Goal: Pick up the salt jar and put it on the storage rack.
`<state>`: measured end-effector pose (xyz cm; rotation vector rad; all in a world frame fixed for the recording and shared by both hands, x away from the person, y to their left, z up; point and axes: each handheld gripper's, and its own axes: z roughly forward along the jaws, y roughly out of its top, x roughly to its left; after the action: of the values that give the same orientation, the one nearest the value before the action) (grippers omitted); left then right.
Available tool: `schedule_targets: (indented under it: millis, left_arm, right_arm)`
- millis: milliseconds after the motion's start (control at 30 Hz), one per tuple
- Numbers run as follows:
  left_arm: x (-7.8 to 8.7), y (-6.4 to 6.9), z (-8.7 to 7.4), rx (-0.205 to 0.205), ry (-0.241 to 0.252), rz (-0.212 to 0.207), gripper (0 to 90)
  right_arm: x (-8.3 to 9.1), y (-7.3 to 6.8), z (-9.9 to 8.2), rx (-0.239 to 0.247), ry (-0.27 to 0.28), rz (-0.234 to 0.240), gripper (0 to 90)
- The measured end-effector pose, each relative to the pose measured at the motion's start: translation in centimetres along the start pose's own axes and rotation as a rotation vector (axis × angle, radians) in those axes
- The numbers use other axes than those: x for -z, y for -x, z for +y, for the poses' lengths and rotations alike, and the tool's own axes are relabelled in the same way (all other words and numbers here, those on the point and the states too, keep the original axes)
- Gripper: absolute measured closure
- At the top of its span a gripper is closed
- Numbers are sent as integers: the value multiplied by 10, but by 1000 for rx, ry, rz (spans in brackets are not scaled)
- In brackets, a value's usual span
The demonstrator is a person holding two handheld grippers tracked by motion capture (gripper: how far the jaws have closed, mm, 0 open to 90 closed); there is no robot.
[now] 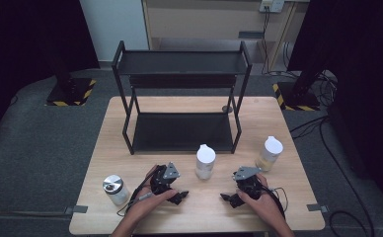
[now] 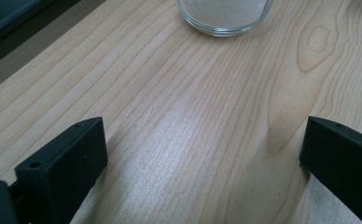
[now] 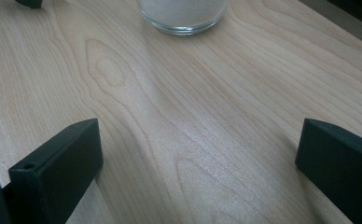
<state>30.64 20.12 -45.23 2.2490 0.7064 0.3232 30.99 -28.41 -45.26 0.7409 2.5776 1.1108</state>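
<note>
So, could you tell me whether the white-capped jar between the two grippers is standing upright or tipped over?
Upright. The middle jar stands on its base on the table, white cap on top, and its round glass bottom sits flat on the wood in both gripper views.

Across the desk [image 1: 273,113] from me, a black two-tier metal rack [image 1: 182,131] stands against the far edge, both its shelves bare. A small dark round object [image 1: 226,108] lies just by its right rear leg. Near the desk's front left corner sits a glass jar with a silver lid [image 1: 115,189]. Toward the right edge stands a white-capped jar of pale yellowish contents [image 1: 270,153]. On the grey floor beyond, two stand bases edged with yellow-black tape [image 1: 71,91] [image 1: 298,96] flank the desk, and black cables [image 1: 327,148] trail off to the right.
</note>
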Motion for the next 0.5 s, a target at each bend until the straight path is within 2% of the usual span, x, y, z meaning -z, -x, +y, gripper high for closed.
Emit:
schedule_targets:
  millis: [200,500]
  left_arm:
    - [0,4,2,11,-4,15,1]
    - [8,10,3,21,34,34,17]
  right_arm:
    - [0,0,0,-1,0,-1,10]
    - [0,-1,0,-4,0,-5,10]
